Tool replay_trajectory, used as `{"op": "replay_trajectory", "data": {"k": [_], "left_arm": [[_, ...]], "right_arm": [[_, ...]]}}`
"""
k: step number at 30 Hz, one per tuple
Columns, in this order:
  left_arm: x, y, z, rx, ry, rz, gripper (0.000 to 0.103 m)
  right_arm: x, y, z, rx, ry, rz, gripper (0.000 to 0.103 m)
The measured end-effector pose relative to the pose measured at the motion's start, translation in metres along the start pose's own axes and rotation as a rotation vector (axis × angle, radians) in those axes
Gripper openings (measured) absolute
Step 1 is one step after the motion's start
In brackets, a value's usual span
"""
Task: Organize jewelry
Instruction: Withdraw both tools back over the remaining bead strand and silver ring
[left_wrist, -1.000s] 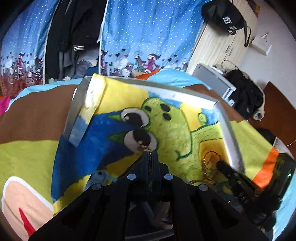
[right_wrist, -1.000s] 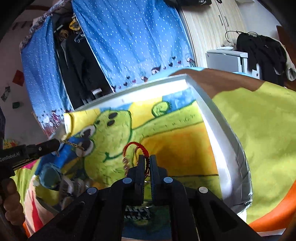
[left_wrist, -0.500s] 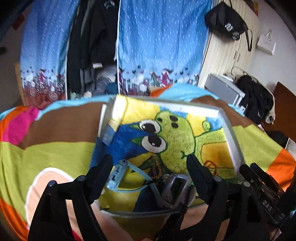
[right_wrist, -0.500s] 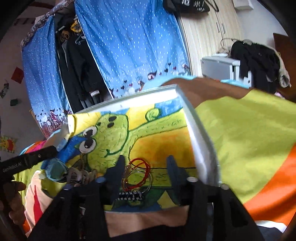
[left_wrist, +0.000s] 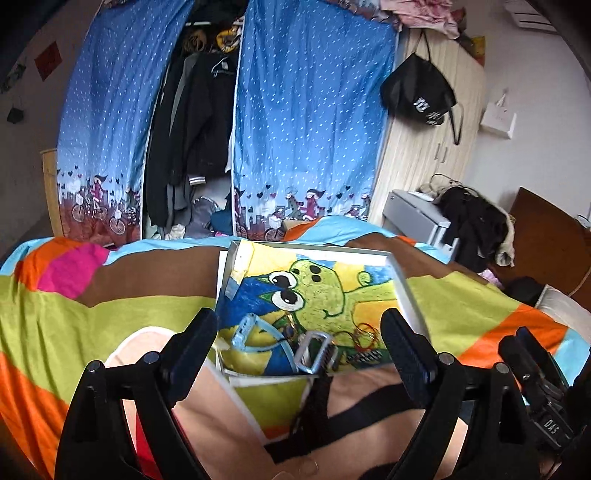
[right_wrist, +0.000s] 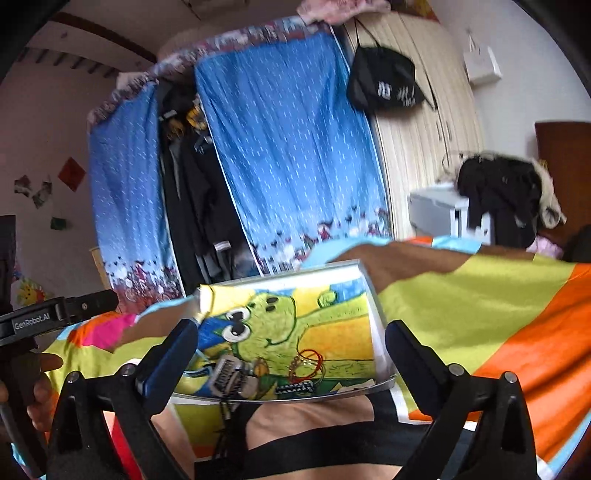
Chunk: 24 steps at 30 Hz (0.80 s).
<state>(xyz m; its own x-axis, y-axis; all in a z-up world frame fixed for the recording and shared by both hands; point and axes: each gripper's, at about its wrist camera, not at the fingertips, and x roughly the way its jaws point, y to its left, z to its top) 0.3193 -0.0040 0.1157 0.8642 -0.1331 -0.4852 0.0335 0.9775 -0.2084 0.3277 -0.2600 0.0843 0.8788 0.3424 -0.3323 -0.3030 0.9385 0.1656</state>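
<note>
A shallow white box (left_wrist: 402, 288) lined with a green cartoon picture lies on the bed; it also shows in the right wrist view (right_wrist: 375, 314). At its near end lie a light blue strap (left_wrist: 245, 328), a silver watch (left_wrist: 317, 352), a gold chain (left_wrist: 291, 326), red and gold bangles (left_wrist: 365, 334) and a dark beaded band (left_wrist: 364, 357). The watch (right_wrist: 229, 376), the bangles (right_wrist: 308, 363) and the beaded band (right_wrist: 295, 387) show in the right view too. My left gripper (left_wrist: 299, 343) is open and empty, pulled back from the box. My right gripper (right_wrist: 290, 354) is open and empty, likewise.
The bed has a bright striped cover (left_wrist: 74, 314). Behind it hang blue dotted curtains (left_wrist: 306, 129) with dark clothes between them. A wooden wardrobe with a black bag (left_wrist: 421, 92) stands at right. The left gripper body (right_wrist: 55, 314) shows at the right view's left edge.
Both grippers opened, letting go of the gold chain and the red bangle, then drew back and up from the box. The jewelry now lies at the box's near end.
</note>
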Motion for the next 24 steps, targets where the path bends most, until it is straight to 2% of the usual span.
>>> {"op": "replay_trajectory", "data": {"k": [4,6,7,12,21,24], "left_arm": [[-0.031,-0.009,-0.014,-0.011,-0.002,-0.046,0.087],[-0.049,-0.014,-0.024,-0.014,-0.01,-0.062,0.092],[-0.055,-0.014,-0.028,-0.014,-0.015,-0.065,0.097],[-0.087,-0.016,-0.051,0.005,-0.029,-0.057,0.098],[-0.11,0.003,-0.099,0.01,-0.006,-0.04,0.101],[-0.108,0.007,-0.118,0.025,0.029,-0.024,0.101]], "right_arm": [[-0.04,0.007,-0.001,0.002,-0.06,0.02,0.103],[-0.058,0.012,-0.003,-0.008,-0.082,0.029,0.103],[-0.066,0.013,-0.004,-0.016,-0.092,0.028,0.103],[-0.102,0.022,-0.016,-0.048,-0.12,0.021,0.103],[-0.132,0.035,-0.064,-0.111,-0.043,0.003,0.103],[-0.136,0.041,-0.076,-0.122,-0.011,0.003,0.103]]}}
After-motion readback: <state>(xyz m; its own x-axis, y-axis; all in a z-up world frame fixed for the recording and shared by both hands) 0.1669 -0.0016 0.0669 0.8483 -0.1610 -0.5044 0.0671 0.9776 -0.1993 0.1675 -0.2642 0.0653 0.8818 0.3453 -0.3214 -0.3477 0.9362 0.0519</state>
